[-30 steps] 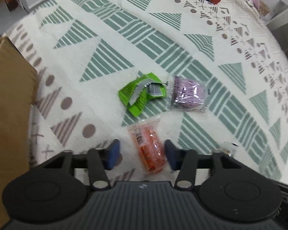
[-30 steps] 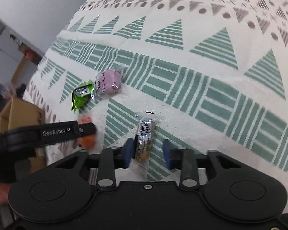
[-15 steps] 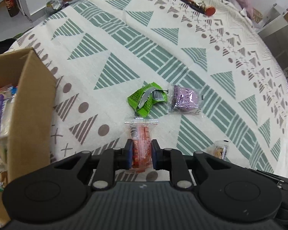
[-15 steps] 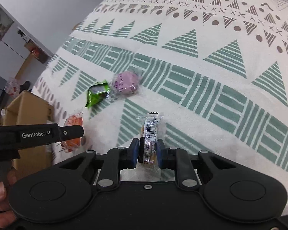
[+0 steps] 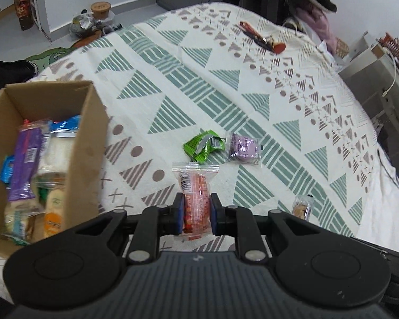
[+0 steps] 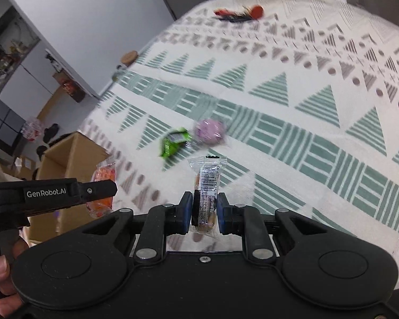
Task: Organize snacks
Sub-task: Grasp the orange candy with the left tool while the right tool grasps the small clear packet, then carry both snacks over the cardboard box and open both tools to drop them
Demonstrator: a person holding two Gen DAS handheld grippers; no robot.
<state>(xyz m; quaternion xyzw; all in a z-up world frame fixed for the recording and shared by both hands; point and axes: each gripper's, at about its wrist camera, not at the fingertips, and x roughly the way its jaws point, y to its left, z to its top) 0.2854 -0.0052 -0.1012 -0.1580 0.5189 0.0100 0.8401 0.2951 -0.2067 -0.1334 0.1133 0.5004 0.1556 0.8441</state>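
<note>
left claw [image 5: 196,210] is clamped on the orange snack packet [image 5: 195,196], pads on both sides, packet lifted clear of the cloth. right claw [image 6: 204,210] is likewise closed on a clear-wrapped biscuit packet [image 6: 206,186], barcode side up, also off the surface. from the right wrist view the left claw shows side-on with a hand [image 6: 0,265] on its grip.

progress, as a judgement: roughly mid-to-late. cardboard box [image 5: 87,143] already holds a good pile of wrapped snacks. two packets are in hand and not yet dropped. two lie loose on the patterned cloth [image 5: 173,85]: green packet [image 5: 203,146] and purple packet [image 5: 243,148], just beside each other, ahead of both claws. so two drops plus two more picks left, as far as the frames show.

room: box sits to the left of the left claw, open top, near wall upright and close, so the orange packet must go up and over that rim rather than straight across. the right claw has to cross past the left claw's side to reach the box; likely collision point, better one at a time. cloth between claws and loose packets is bare. far end has a red-tipped object [image 5: 263,38], well apart. surface edge falls away on the right, with a cable [image 5: 391,85] and furniture beyond; cannot tell whether it is a table or a bed.
</note>
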